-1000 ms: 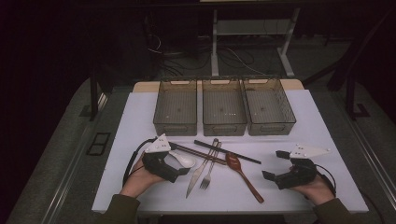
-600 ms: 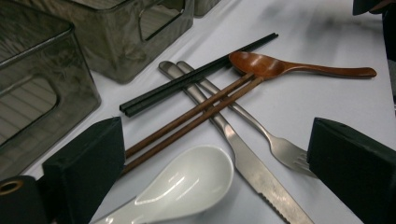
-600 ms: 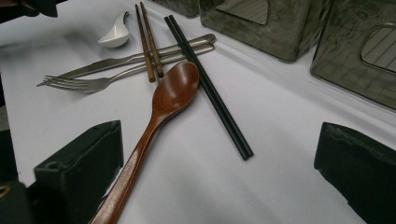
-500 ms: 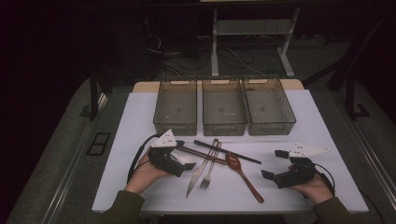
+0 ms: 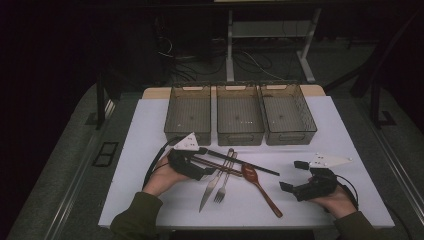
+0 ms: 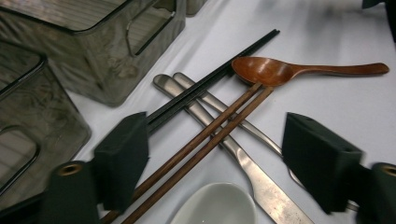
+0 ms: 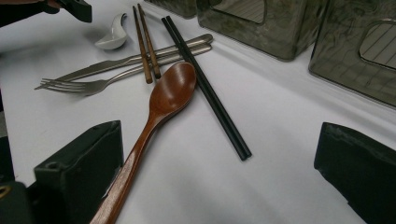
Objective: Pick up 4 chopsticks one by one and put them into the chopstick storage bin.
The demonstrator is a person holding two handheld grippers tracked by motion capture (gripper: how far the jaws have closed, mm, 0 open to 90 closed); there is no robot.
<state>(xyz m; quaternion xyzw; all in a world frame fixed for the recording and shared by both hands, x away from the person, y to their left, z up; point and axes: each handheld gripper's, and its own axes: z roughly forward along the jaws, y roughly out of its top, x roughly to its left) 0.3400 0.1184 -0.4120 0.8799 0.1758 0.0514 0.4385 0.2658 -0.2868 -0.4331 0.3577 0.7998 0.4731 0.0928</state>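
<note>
The left tool (image 6: 212,158) has its jaws apart around the two brown chopsticks (image 6: 205,135), and they have just been closing in. The pads do not press the sticks yet. In the high view those sticks lie left of the middle, across the knife (image 5: 212,187) and fork (image 5: 223,182). The right tool (image 5: 292,175) waits at the lower right, jaws wide apart, by the wooden spoon (image 7: 159,107).

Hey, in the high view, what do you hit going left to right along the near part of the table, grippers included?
left gripper → knife → fork → wooden spoon → right gripper. The crossing chopsticks are left out.
</note>
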